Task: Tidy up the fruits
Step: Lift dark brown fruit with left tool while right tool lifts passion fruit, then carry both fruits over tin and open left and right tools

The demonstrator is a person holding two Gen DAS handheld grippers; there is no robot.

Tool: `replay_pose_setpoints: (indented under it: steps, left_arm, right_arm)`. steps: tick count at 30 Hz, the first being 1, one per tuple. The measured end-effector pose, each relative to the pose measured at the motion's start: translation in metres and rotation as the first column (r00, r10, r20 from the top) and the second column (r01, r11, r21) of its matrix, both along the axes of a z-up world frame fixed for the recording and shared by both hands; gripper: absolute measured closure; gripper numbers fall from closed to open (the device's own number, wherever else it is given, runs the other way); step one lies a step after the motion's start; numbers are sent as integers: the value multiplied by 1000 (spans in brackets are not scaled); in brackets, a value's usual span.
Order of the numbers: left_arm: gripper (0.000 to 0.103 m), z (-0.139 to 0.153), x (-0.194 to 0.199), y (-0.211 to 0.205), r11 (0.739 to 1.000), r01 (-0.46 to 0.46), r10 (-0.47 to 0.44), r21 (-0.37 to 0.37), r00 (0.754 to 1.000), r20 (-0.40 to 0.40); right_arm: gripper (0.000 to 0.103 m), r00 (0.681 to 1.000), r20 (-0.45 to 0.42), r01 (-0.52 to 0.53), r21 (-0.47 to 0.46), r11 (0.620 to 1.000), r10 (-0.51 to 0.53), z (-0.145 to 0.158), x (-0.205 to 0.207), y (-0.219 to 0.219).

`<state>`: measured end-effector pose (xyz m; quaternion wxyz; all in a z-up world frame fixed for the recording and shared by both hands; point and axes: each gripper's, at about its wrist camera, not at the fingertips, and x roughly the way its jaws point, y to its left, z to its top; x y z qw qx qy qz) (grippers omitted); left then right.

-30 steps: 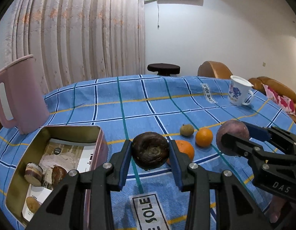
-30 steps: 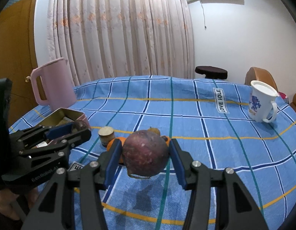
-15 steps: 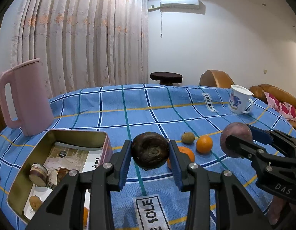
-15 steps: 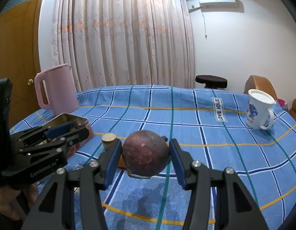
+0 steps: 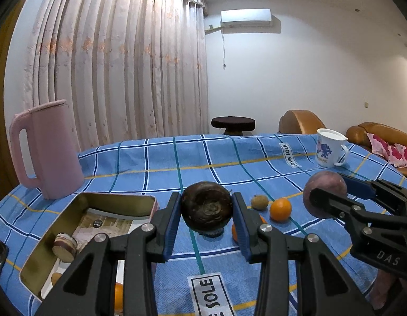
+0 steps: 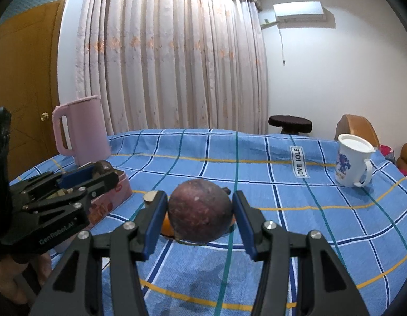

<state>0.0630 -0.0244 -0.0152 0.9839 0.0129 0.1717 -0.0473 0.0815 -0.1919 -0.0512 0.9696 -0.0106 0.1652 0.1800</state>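
My left gripper (image 5: 206, 212) is clamped on a dark brown, round, wrinkled fruit (image 5: 206, 208), its blue pads pressing both sides and holding it clear above the blue checked tablecloth (image 5: 161, 158). My right gripper (image 6: 200, 212) is closed on a larger round purple-brown fruit (image 6: 200, 210), also lifted off the cloth.

Just to the left of my left gripper sits an open gold-coloured rectangular tin (image 5: 119, 200) with a few small pieces already inside, among them a short round brown-and-cream slice (image 5: 64, 243).

On the cloth beyond my left gripper lie a small round orange (image 5: 280, 209) and, just beside it, a small brownish-green fruit (image 5: 259, 202). A second orange fruit (image 5: 234, 233) is mostly hidden behind the gripper's right finger.

A tall pink plastic jug (image 5: 45, 150) stands behind the tin, and a white mug with a blue print (image 6: 352, 164) stands well apart on the far right.
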Motion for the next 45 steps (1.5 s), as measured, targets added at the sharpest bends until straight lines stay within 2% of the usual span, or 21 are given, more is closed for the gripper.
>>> replay_pose_setpoints:
  steps: [10,22,27,32,38,45]
  left_arm:
    - [62,3,-8,2,1000,-18,18,-5,999,41]
    - [62,4,-10,31,995,-88,87,-42,996,-35]
    - [62,16,-17,59,988,-145,144,-44,989,-30]
    - [62,21,-20,94,975,-219,217,-29,974,-62]
    - [62,6,-18,140,954,-297,286,-45,945,-160]
    - [62,-13,-18,157,948,-317,302,-33,926,-224]
  right_arm:
    - [49,999,36,-6,-2,1000,6,1,-5,-1]
    - [49,996,-49,-69,-1,998,69,0,10,19]
    - [49,988,-45,-150,5,989,150,13,13,48]
    - [49,969,-52,-240,9,971,240,24,19,85]
    - [49,937,-68,-345,-34,938,342,23,22,140]
    - [49,907,-134,-410,-77,909,398,4,31,188]
